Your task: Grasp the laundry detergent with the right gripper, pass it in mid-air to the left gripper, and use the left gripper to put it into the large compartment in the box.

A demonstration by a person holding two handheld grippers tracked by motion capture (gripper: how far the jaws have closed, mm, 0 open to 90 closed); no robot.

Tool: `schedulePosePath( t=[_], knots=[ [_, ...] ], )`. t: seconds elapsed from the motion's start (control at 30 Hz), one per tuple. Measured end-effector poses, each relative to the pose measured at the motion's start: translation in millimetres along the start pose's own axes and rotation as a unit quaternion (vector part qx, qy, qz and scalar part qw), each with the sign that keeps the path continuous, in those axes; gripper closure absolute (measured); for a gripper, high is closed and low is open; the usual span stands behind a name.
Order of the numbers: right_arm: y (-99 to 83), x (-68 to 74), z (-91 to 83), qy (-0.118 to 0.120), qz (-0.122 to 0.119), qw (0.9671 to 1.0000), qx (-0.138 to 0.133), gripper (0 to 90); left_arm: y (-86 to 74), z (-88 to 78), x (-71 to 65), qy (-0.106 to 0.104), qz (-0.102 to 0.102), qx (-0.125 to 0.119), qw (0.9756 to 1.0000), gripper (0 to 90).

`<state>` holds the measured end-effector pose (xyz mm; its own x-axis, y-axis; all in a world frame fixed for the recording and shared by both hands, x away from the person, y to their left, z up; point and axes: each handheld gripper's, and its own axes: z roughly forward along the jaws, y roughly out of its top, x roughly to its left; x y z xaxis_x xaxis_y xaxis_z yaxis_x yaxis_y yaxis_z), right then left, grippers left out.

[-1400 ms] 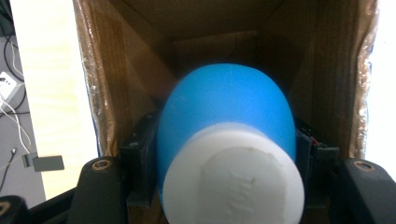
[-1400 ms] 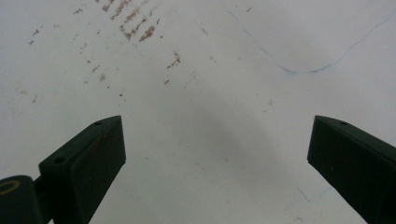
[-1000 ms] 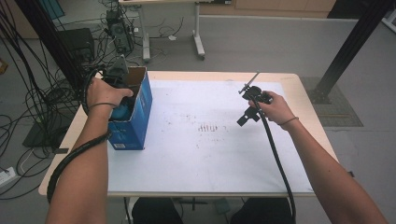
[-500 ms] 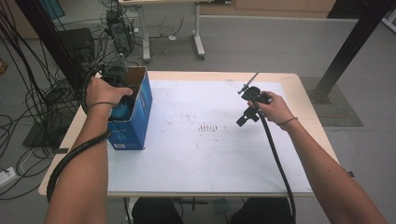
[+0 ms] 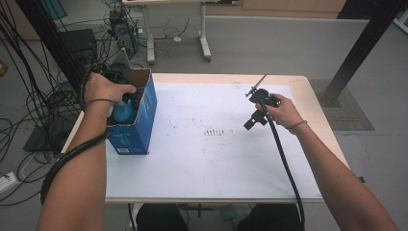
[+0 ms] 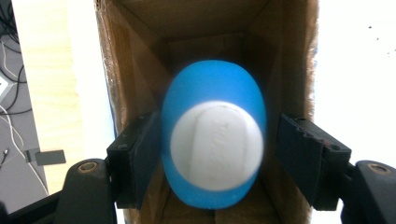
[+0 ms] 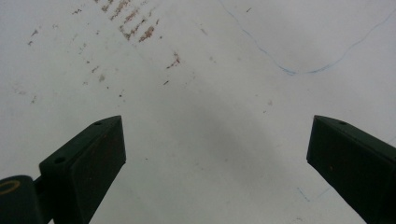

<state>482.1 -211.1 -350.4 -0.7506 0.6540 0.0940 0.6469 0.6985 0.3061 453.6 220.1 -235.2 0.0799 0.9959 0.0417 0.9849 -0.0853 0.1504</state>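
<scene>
Between the earlier pictures and this one, almost nothing shifted on the table, but the left gripper (image 6: 212, 154) had just been opening its 2 jaws. In the left gripper view the blue bottle (image 6: 214, 140) with its white cap (image 6: 215, 145) stood between the pads: a clear gap showed on the right side, while the left pad sat at or just beside the bottle wall. By my reading the bottle had been let go inside the blue cardboard box (image 5: 137, 127), so the placing step looked finished and the hand could lift out.

Its long axis ran roughly upright, down into the box, cap end pointing up toward the camera and base toward the box bottom.

Well apart from the box, over the white table sheet (image 5: 216, 159), the right gripper (image 7: 215, 158) hovered with jaws spread wide and nothing between them.
</scene>
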Motion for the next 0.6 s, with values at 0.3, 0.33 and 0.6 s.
schedulePosePath(
  t=[0.3, 0.33, 0.6],
  knots=[
    [1.0, 1.8, -0.9, -0.002, -0.002, 1.0, 0.001, 4.3, 0.0, -20.7, -0.8, 0.003, 0.006, -0.01, 0.9999, 30.5],
    [0.9, 2.0, -1.0, -0.002, -0.001, 1.0, 0.002, 4.3, -0.4, -23.4, -0.7, 0.001, 0.008, -0.01, 0.9999, 30.3],
    [1.7, 2.1, -0.4, -0.003, -0.002, 1.0, 0.003, 4.3, -6.3, -54.8, -4.4, -0.015, 0.018, -0.022, 0.9995, 26.0]
  ],
)
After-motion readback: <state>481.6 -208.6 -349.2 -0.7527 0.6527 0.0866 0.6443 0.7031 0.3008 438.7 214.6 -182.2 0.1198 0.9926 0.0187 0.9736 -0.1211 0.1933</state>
